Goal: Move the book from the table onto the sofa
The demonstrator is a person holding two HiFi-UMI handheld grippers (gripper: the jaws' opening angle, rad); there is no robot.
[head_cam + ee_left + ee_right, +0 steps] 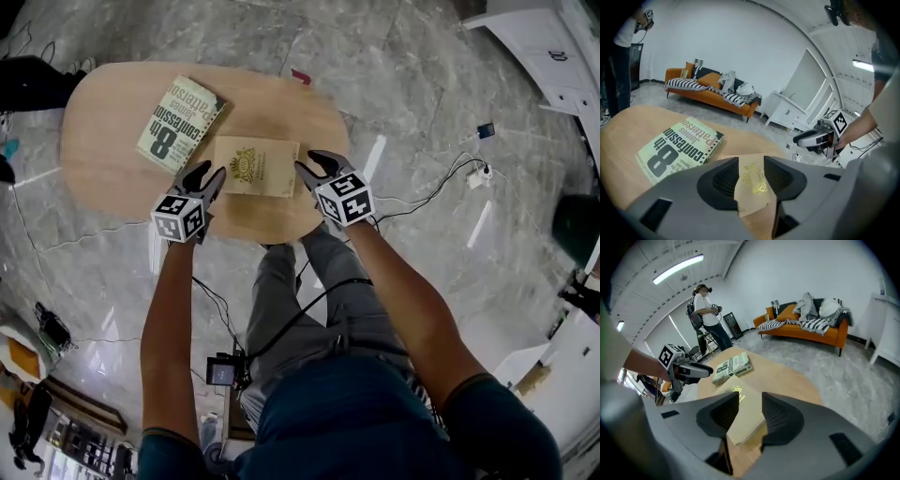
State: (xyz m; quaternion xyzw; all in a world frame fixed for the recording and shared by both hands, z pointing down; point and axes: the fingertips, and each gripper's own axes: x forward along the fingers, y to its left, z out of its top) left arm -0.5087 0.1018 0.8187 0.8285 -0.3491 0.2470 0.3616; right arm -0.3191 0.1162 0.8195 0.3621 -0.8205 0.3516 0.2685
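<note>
In the head view's left half, the left gripper (210, 175) holds its jaws clearly apart at the left edge of the tan book (255, 166) — the pads press on nothing. The book lies flat at the middle of the table (103, 150). At the book's right edge, the right gripper (314, 165) is likewise open — empty.
</note>
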